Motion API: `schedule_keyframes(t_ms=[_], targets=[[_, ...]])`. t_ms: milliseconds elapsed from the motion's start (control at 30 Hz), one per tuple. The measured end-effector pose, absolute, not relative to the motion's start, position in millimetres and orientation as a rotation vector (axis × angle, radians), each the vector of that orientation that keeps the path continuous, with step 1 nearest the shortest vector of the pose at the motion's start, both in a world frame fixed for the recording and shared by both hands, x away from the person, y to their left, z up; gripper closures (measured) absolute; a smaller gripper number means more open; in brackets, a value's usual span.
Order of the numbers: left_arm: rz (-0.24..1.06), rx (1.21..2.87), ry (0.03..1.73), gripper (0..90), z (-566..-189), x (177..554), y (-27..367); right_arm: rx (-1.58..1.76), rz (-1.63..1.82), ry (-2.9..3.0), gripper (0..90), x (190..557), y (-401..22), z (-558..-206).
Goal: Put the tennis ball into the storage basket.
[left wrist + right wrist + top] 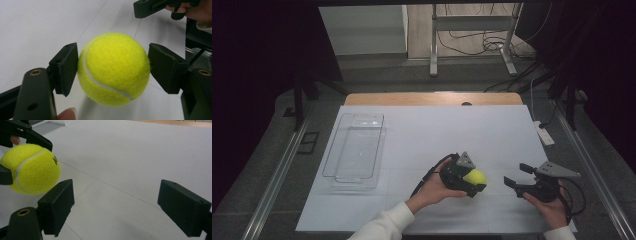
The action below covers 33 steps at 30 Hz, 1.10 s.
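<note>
Flanking the ball (475, 177): tray (355, 176), right claw (513, 184).

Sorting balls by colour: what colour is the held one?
Yellow-green tennis ball with a white seam, clearest in the left gripper view.

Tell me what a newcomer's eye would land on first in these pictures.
The bright yellow tennis ball, clamped between the black jaws of the left gripper near the front middle of the white table. Next, the right gripper beside it, jaws open with nothing between them, and the clear plastic tray at the table's left.
</note>
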<state>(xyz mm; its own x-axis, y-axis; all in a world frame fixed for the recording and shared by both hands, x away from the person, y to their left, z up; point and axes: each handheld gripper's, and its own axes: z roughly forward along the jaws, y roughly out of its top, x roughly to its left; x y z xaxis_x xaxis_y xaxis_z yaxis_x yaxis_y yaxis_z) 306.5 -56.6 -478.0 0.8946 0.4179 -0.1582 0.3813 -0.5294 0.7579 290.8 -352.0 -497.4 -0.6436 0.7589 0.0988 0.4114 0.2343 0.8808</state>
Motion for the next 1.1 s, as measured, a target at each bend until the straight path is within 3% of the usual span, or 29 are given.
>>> schedule_keyframes(t_ms=[1100], targets=[[0.157,2.037,0.653,27.9,-453.3,307.2,8.0,1.065,1.381,2.199,14.1,289.1,-341.4,-498.6]])
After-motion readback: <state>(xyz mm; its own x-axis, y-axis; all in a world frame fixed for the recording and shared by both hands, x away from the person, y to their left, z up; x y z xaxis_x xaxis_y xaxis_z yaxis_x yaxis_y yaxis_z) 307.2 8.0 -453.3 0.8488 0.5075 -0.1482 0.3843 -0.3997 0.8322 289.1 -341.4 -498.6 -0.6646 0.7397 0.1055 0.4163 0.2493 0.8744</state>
